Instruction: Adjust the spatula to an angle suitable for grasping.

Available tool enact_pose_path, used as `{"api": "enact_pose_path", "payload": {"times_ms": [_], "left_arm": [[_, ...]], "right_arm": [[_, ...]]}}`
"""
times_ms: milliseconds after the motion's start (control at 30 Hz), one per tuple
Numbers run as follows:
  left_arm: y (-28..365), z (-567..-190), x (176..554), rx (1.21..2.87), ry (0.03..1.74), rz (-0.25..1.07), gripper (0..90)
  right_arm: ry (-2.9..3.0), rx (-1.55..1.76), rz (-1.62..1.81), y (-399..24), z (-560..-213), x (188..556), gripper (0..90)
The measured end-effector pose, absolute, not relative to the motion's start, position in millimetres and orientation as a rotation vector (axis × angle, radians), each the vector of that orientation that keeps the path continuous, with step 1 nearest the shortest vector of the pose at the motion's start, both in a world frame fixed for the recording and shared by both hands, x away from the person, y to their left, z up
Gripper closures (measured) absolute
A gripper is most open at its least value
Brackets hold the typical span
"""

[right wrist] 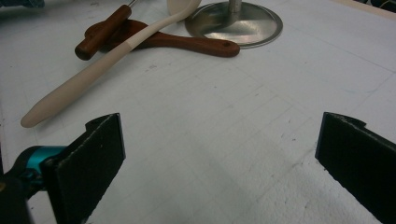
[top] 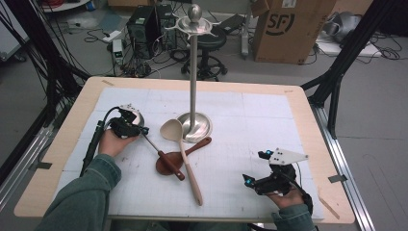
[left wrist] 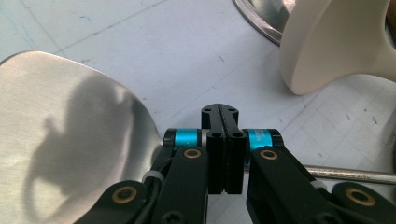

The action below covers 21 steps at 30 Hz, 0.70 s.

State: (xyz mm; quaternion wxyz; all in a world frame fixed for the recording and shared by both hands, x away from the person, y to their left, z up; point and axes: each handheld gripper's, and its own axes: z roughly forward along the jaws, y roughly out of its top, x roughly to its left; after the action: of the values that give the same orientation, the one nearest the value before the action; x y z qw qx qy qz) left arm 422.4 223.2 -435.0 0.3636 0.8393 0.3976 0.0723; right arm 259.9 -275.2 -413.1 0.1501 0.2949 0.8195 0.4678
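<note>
Fingers of the left gripper [left wrist: 223, 140] are pressed together, seemingly on the thin metal neck of the steel spatula [left wrist: 60, 135] whose blade lies at the tabletop's left, its wooden grip resting across the other spoons. To lift it cleanly, it should rise straight before heading for the hanger stand [top: 193, 72]. Meanwhile the right gripper [right wrist: 219, 158] waits, fingers wide apart and empty.

A pale wooden table [top: 67, 139] carries a white gridded mat [top: 250, 125] that covers most of its top. On the mat, a tall metal stand [top: 193, 126] sits on its round base near the middle. Just beside the base lie three utensils in a loose heap: a cream wooden spoon [top: 185, 159], a dark brown wooden spoon [top: 169, 163] under it, and a steel ladle [top: 159, 153] with a brown handle crossing them.
</note>
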Motion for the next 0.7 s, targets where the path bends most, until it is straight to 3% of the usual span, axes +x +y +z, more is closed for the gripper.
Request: {"api": "enact_pose_path", "payload": {"times_ms": [700], "left_arm": [[226.9, -433.9, 419.8, 2.184, 1.009, 0.169, 89.7]], "right_arm": [[2.371, 0.830, 1.349, -274.6, -414.1, 257.8, 0.3]]}}
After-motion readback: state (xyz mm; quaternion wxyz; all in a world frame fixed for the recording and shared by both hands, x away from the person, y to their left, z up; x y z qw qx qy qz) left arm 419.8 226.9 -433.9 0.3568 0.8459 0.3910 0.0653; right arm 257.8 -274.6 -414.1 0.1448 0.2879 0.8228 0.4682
